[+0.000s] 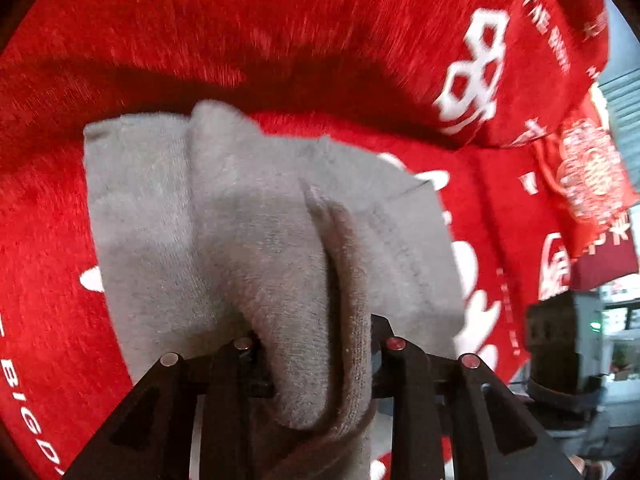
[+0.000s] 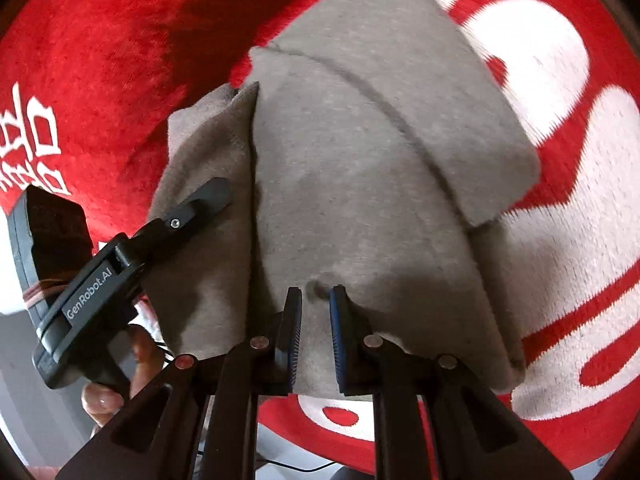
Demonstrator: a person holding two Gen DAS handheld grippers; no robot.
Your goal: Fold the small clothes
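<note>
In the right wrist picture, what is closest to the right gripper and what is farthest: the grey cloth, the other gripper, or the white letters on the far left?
1. Soft grey knitted cloth: pinched at the right gripper.
2. Black left gripper: to the left, on the cloth's left flap.
3. White letters on the red blanket: far left edge.

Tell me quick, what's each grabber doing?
Left gripper: closed on a bunched fold of the soft grey knitted garment.
Right gripper: pinching the same grey garment's edge.
</note>
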